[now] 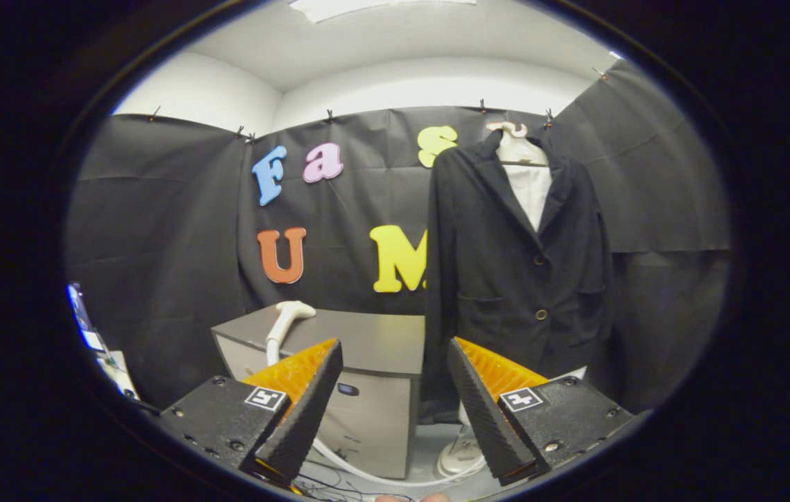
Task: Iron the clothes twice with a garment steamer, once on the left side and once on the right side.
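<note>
The gripper (395, 362) is held up in the booth with its fingers (311, 397) spread wide, a broad gap between the two tips. Nothing sits between them and neither touches anything; they hold nothing.

Beyond the fingers stands a grey cabinet (374, 390), its flat top serving as a counter (367, 338). The garment steamer (288, 317) lies on that top near its far left corner, a pale handle with its head resting on the surface, just past the left finger's tip. Its white hose (367, 474) runs down the cabinet's front and curves along the floor toward a pale base unit (461, 457) standing below the garment, between the cabinet and the right finger.

The clothes are a dark jacket (513, 272) on a hanger (510, 129) against the black cloth wall, to the right of the cabinet and beyond the right finger. It hangs upright, buttoned, with a white lining or shirt (528, 188) showing at the open collar. The jacket's left edge hangs just beside the cabinet's right end.
</note>
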